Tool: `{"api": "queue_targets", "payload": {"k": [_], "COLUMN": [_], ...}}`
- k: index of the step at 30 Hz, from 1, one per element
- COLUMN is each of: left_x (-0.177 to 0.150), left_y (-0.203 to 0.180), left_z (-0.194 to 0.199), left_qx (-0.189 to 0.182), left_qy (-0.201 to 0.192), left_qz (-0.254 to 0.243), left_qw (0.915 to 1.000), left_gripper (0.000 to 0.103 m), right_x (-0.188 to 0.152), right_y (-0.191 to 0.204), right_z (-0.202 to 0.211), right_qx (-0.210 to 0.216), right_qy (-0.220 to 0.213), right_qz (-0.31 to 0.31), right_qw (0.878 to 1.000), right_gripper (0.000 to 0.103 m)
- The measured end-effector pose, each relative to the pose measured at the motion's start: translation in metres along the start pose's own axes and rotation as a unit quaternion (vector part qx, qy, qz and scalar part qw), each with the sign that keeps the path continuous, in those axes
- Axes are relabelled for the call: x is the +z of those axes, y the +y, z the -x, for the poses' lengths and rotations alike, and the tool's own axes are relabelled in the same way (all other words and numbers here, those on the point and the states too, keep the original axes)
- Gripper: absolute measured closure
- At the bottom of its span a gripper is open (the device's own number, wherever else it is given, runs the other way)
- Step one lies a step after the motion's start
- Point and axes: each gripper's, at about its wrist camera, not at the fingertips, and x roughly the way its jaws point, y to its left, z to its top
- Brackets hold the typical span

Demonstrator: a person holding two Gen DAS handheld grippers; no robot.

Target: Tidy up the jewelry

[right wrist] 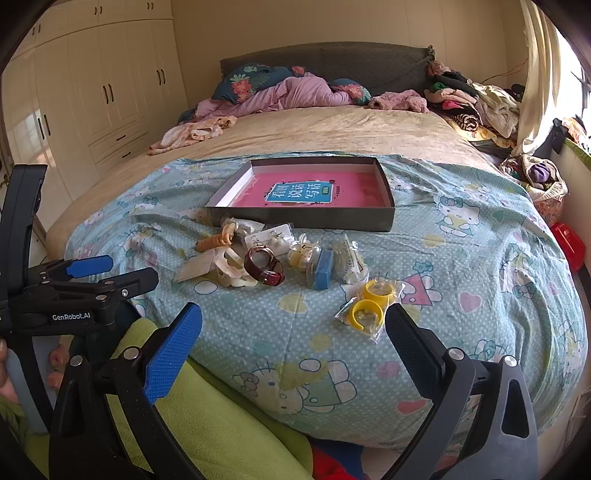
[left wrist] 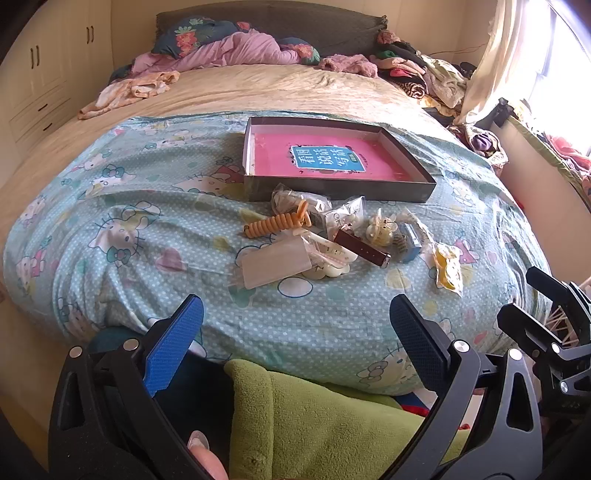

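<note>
A pile of jewelry lies on the cartoon-cat blanket (left wrist: pixel 147 236). It holds an orange spiral tie (left wrist: pixel 273 223) (right wrist: pixel 214 240), a maroon watch (left wrist: pixel 362 249) (right wrist: pixel 264 266), a small blue box (left wrist: pixel 410 240) (right wrist: pixel 323 271), bagged yellow rings (left wrist: pixel 448 269) (right wrist: pixel 369 302) and white pieces in clear bags (left wrist: pixel 273 264). Just behind the pile sits a shallow dark box (left wrist: pixel 332 192) (right wrist: pixel 303 219) with a pink bottom. My left gripper (left wrist: pixel 295 332) (right wrist: pixel 133 267) hangs open before the pile. The right gripper (right wrist: pixel 293 339) (left wrist: pixel 517 295) is open too, its right finger close to the yellow rings.
Crumpled clothes (right wrist: pixel 469 99) and pillows (left wrist: pixel 207 35) crowd the head and right side of the bed. A cream wardrobe (right wrist: pixel 92 92) stands on the left, a curtain (left wrist: pixel 491 66) on the right. Green fleece (left wrist: pixel 332 424) lies under both grippers. A red object (right wrist: pixel 567 240) sits beside the bed.
</note>
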Motion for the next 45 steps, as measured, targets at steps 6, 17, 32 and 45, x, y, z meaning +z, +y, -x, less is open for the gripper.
{"api": "queue_targets", "payload": {"k": [6,17,32,45], "left_x": [0.001,0.002,0.013,0.006], "left_y": [0.0,0.001,0.035,0.056], "left_z": [0.001,0.003,-0.017,-0.059], "left_qx": [0.001,-0.001,0.03,0.012], "left_qy": [0.0,-0.001,0.001,0.038], "left_qz": [0.0,0.0,0.031,0.027], "left_qw": [1.0,1.0,0.9991,0.9989], "left_gripper": [0.009,0.009,0.009,0.009], "right_x": [0.0,0.0,0.004,-0.002], "right_y": [-0.001,-0.001,-0.034,-0.074], "right_z": [-0.002,-0.002,-0.019,-0.046], "right_qx": [0.003,0.004,-0.013,-0.044], "right_qy": [0.001,0.002,0.006,0.024], "right_qz": [0.0,-0.003,-0.052,-0.093], "right_qw": [1.0,1.0,0.999,0.994], "right_gripper": [0.004,0.004,0.004,0.004]}}
